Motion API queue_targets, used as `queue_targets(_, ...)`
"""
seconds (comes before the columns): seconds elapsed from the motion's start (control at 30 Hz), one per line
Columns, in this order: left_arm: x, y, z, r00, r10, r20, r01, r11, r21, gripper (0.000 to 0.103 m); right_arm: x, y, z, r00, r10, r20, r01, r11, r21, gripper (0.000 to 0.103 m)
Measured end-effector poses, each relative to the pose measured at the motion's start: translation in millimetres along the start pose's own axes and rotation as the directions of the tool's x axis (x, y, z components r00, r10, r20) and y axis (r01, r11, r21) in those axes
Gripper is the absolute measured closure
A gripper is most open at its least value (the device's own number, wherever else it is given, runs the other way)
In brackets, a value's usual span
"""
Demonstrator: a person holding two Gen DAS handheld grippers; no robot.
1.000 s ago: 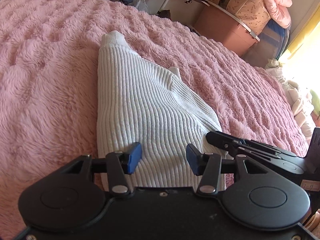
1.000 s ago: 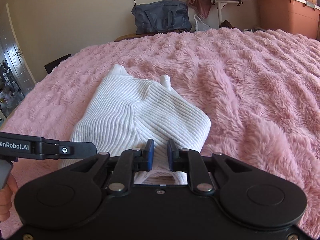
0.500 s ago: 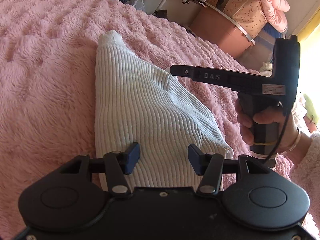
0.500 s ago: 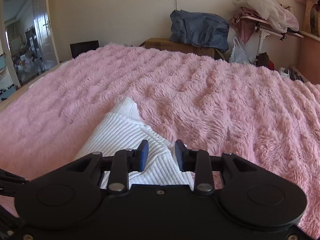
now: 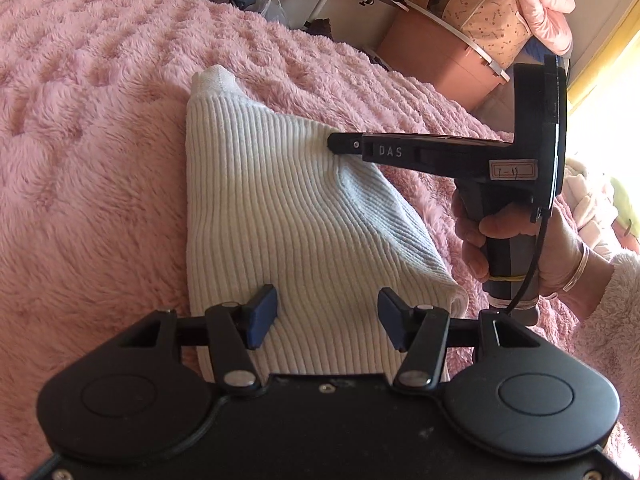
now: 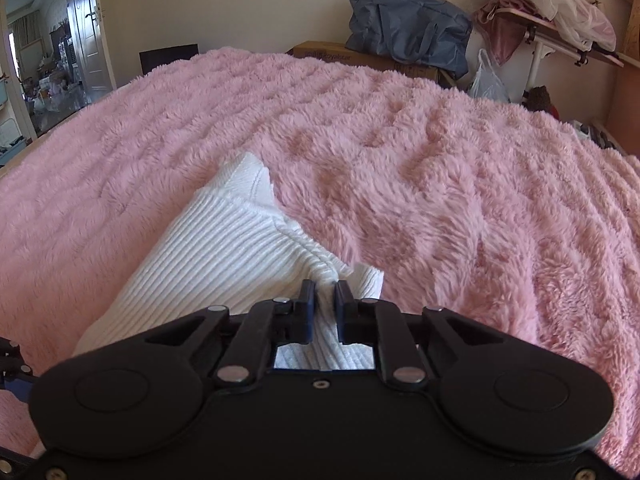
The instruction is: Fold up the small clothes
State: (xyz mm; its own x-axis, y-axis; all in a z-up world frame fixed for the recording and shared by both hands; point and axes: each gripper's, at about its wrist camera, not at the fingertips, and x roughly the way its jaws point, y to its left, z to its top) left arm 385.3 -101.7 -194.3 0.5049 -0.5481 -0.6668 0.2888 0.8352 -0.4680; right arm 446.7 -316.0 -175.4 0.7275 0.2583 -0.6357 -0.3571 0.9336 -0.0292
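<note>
A white ribbed knit garment (image 5: 280, 216) lies partly folded on the pink fluffy blanket (image 5: 88, 160). My left gripper (image 5: 326, 318) is open, its blue pads hovering over the garment's near end. My right gripper (image 6: 324, 306) is shut on a pinched ridge of the garment's (image 6: 224, 256) right edge, near its middle. From the left wrist view the right gripper (image 5: 340, 146) reaches in from the right, held by a hand, its tip on the cloth. The garment's cuff-like end (image 6: 248, 176) points away.
The pink blanket (image 6: 440, 168) covers the whole bed. Beyond the far edge are a blue bag (image 6: 408, 32) on a cardboard box, a folding table with clothes (image 6: 552, 28) and a pink storage bin (image 5: 436, 60). An open doorway (image 6: 48, 60) is at far left.
The right gripper has moved from the garment's near corner forward to its right edge, opened on the way, then closed on a pinch of cloth. The left gripper stayed open in place.
</note>
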Motion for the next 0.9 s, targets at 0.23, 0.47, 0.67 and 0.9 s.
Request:
queue_targets(0.23,3.8,-5.4,3.3,1.000,0.009,0.005,-0.009,1.000,0.006,0.043,18.9,-4.7,-5.8,0.994,-0.099,-0.055,0.098,0.995,-0.023,0.094)
queue_targets(0.47,8.2,-5.3,4.9,1.000,0.023,-0.001,-0.023,1.000,0.020,0.042,21.7,2.5,-10.2,0.991,-0.117,-0.062,0.114,0.993,-0.040,0.086)
queue_targets(0.67,-3.0,-14.4,5.8,0.999,0.040,0.014,-0.041,0.999,0.016,0.041,-29.3,-0.4,-5.8,0.998,-0.048,0.045,0.047,0.999,0.021,0.061)
queue_targets(0.9,-34.2,-23.2,-27.2,0.999,0.014,0.033,-0.013,1.000,-0.008,0.041,-122.3,28.8,-52.1,0.983,0.067,0.169,-0.067,0.998,-0.006,0.062)
